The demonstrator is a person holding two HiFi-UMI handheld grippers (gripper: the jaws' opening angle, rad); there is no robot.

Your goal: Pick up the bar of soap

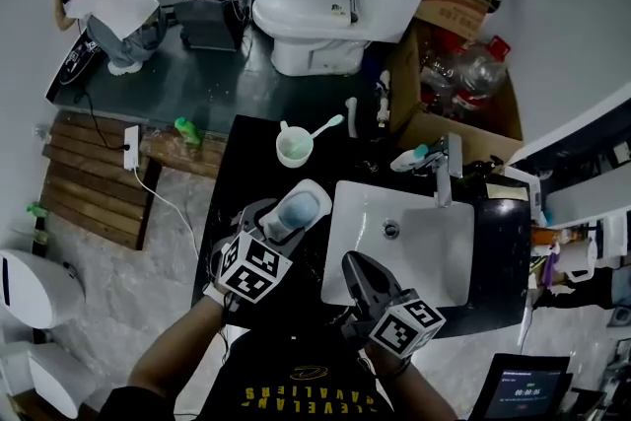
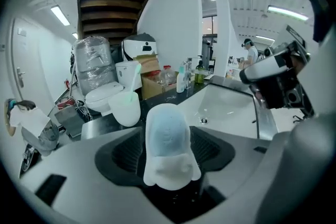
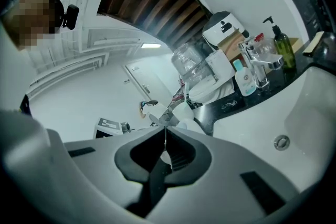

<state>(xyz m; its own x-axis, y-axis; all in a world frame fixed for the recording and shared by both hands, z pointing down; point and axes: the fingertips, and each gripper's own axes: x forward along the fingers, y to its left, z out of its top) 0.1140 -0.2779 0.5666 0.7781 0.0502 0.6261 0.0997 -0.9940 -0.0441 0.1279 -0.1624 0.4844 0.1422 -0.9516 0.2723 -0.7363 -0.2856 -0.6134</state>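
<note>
Now soap bar (image 2: 167, 136) clamped between left gripper (image 2: 168, 157) jaws (upright).

**Head view:** camera high above the black desk (image 1: 258, 163), facing steeply down. The sink (image 1: 414, 256) lies centre right and the toilet (image 1: 306, 15) upper centre.

**Left gripper view:** camera low on the left gripper (image 1: 291, 212), looking along its fingers. It sits so near that the bar of soap (image 2: 168, 144) clamped between them fills the frame's centre. Beyond, the toilet (image 2: 102, 96) is at left and the sink (image 2: 231, 105) at right.

**Right gripper view:** camera on the right gripper (image 1: 357, 263), rolled sideways, with its closed fingers at lower centre. It looks over the sink (image 3: 294, 118) toward the faucet (image 3: 262, 65) and toilet (image 3: 210, 86).

All three views share the sink and toilet.
</note>
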